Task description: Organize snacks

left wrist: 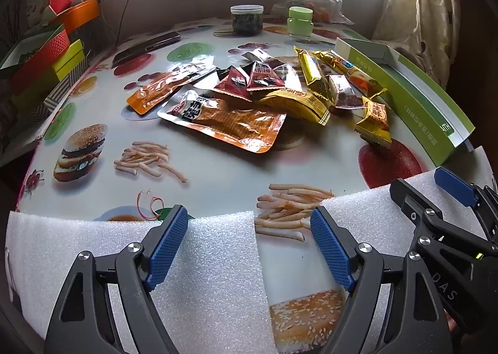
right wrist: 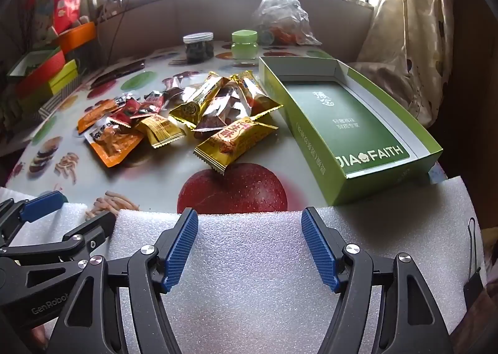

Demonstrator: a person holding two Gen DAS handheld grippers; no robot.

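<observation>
A heap of snack packets (right wrist: 186, 117) is spread across the middle of the table (right wrist: 149, 173), some overlapping. Just to its right an open box (right wrist: 339, 123) is set, one packet (right wrist: 232, 142) lying nearest its long side. Behind the heap two jars (right wrist: 199, 47) (right wrist: 244, 44) are placed, with a plastic bag (right wrist: 280, 15) further back. Stacked boxes (left wrist: 46, 58), possibly off the table, are seen at far left.

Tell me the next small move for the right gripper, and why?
Probably reach the right gripper, open and empty over the foam, forward to the nearest gold packet. It lies free at the pile's edge, beside the empty green box.
</observation>
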